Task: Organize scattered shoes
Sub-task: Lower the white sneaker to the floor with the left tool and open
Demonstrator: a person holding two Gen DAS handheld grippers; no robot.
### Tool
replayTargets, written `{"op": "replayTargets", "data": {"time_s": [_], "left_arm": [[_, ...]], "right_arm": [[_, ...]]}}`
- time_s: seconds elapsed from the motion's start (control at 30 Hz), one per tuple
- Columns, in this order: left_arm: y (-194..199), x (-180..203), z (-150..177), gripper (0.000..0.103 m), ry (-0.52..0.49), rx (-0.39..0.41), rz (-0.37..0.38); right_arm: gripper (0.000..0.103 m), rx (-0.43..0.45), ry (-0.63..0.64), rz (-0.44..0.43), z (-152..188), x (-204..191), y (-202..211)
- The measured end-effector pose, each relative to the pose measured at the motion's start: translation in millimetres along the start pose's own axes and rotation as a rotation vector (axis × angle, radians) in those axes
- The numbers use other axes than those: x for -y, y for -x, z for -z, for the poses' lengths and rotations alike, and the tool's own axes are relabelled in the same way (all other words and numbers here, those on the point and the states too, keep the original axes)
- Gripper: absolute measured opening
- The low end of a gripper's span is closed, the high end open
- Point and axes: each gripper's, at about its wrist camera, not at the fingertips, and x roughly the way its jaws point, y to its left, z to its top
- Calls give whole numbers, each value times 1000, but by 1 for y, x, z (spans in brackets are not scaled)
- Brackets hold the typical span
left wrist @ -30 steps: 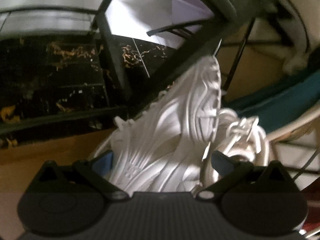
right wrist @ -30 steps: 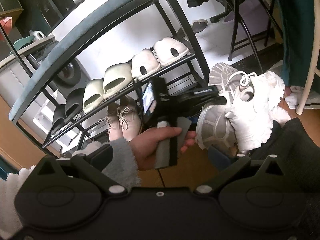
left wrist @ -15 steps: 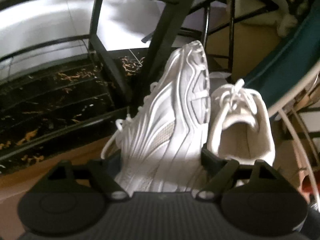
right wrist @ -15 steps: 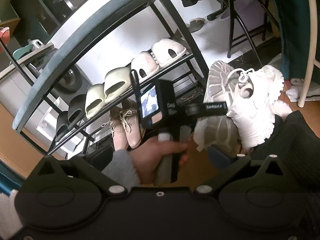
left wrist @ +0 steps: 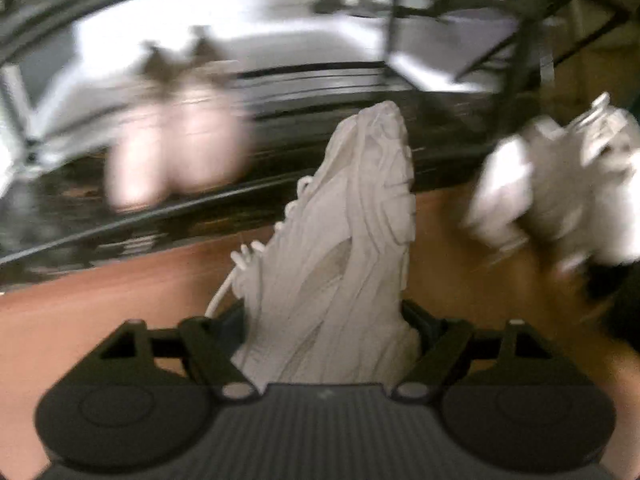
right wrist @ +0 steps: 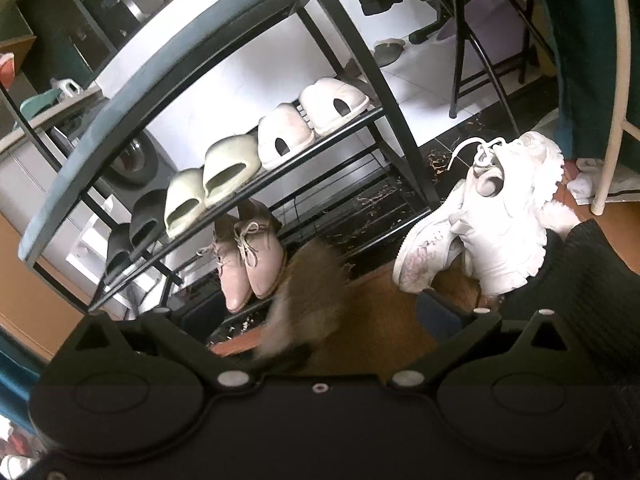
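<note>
Left gripper (left wrist: 328, 316) fingers pinch a white chunky lace-up sneaker (left wrist: 340, 248), centre frame. Right gripper (right wrist: 320, 316) fingers spread, empty. No legible brand or writing on either.

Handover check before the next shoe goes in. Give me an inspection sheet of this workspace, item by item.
Surface: brown floor by the rack, dark marbled tile under it.
Job's things: shoe rack; slippers lined up on its middle shelf; pink lace-up pair on the bottom shelf; one white sneaker held, sole turned sideways; more white sneakers piled on the floor.
Clutter: white cloth by a chair leg.
Grippers: left gripper shut on the white sneaker; right gripper open, holding nothing.
Cables: nothing seen.
Surroundings: black chair, washing machine behind the rack.
</note>
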Motion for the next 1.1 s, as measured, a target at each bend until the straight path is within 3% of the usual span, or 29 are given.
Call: {"op": "replayTargets", "data": {"time_s": [0.1, 0.23, 0.4, 0.63, 0.77, 0.93, 1.1], "left_arm": [[4, -39, 26, 78, 5, -24, -119], [5, -84, 48, 79, 49, -45, -222], [-2, -102, 63, 80, 167, -88, -280], [5, -99, 79, 86, 164, -68, -299], [20, -105, 85, 102, 186, -55, -300], [55, -117, 94, 102, 233, -106, -214], [92, -146, 105, 102, 327, -40, -198]], "right_arm": [[103, -47, -27, 13, 5, 2, -8], [103, -113, -39, 36, 12, -1, -23], [103, -172, 43, 72, 29, -19, -40], [103, -210, 220, 76, 54, -49, -52], [103, -230, 321, 74, 69, -65, -57], [103, -254, 447, 71, 86, -86, -64], [103, -299, 588, 1, 93, -128, -84]]}}
